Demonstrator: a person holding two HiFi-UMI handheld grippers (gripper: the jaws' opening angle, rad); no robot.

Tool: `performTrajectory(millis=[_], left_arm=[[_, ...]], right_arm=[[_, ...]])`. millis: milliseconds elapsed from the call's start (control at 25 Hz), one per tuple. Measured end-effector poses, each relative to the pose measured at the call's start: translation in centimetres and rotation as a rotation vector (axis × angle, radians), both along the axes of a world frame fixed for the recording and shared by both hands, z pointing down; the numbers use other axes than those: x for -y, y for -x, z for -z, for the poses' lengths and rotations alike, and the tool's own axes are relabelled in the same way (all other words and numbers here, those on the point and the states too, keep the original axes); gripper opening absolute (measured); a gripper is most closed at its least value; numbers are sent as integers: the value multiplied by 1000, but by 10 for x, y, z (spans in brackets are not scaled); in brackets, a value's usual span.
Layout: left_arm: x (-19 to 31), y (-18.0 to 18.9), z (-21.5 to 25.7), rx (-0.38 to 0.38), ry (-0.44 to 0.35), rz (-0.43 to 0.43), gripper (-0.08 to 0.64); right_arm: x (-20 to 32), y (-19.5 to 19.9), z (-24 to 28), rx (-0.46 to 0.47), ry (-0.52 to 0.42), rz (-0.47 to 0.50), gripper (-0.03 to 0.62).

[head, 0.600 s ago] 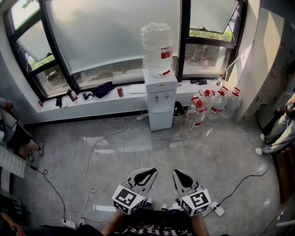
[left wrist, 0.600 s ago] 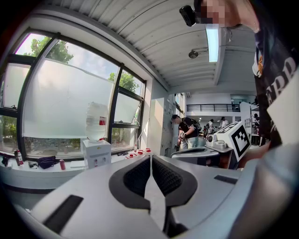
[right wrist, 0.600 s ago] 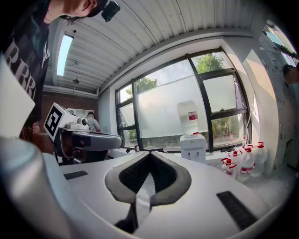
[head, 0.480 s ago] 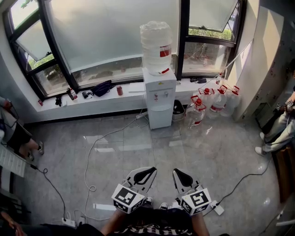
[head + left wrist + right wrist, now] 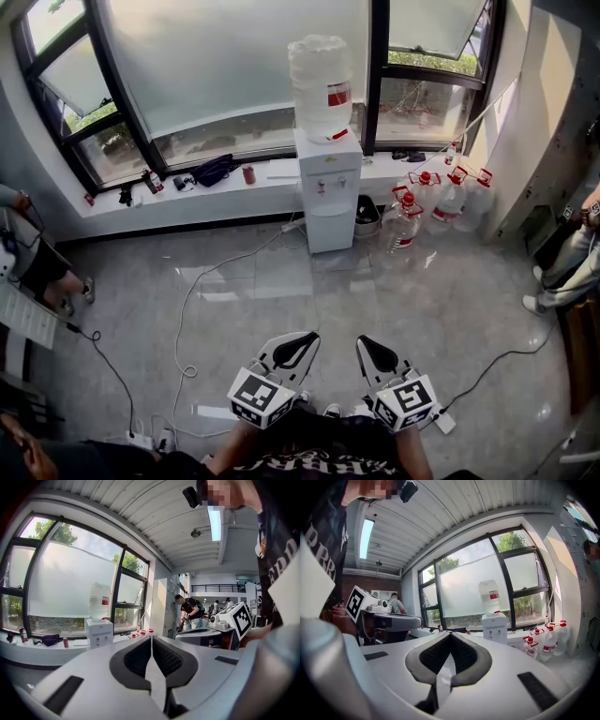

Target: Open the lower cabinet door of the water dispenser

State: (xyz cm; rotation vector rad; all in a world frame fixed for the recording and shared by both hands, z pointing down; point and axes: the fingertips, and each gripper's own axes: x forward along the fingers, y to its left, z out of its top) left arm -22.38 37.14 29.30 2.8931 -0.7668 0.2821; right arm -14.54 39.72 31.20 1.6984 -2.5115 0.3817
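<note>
The white water dispenser (image 5: pixel 328 192) stands against the window wall across the room, with a large clear bottle (image 5: pixel 321 84) on top. Its lower cabinet door (image 5: pixel 330 230) looks closed. Both grippers are held close to my body, far from the dispenser. The left gripper (image 5: pixel 309 336) and the right gripper (image 5: pixel 364 343) are shut and hold nothing. The dispenser (image 5: pixel 99 632) shows small beyond the shut left gripper (image 5: pixel 150 638) in the left gripper view. In the right gripper view the dispenser (image 5: pixel 494 626) stands past the shut right gripper (image 5: pixel 451 634).
Several water jugs with red caps (image 5: pixel 441 202) stand right of the dispenser. Cables (image 5: pixel 187 309) trail over the grey tiled floor. A power strip (image 5: pixel 441 424) lies by my right side. A bag (image 5: pixel 214 171) and a can (image 5: pixel 248 174) sit on the sill. People stand at the far right (image 5: pixel 572 262) and the far left (image 5: pixel 37 272).
The view has shifted slightly, so the room sits a little higher in the frame. Both grippers keep their place in front of me and stay shut.
</note>
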Motion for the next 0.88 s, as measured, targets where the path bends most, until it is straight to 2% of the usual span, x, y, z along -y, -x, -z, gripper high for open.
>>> performTrajectory(millis=[520,720,880], left_arm=[[-17,27,-27,54,41,92,20],[9,32,-41,55,60,113,20],[51,23,-53,44,72,109,20]], right_arm=[[-11,2,-36,24,57,50,11],[14,9,-44,24,68,69,11],[47,0,-55,9,82,70,11]])
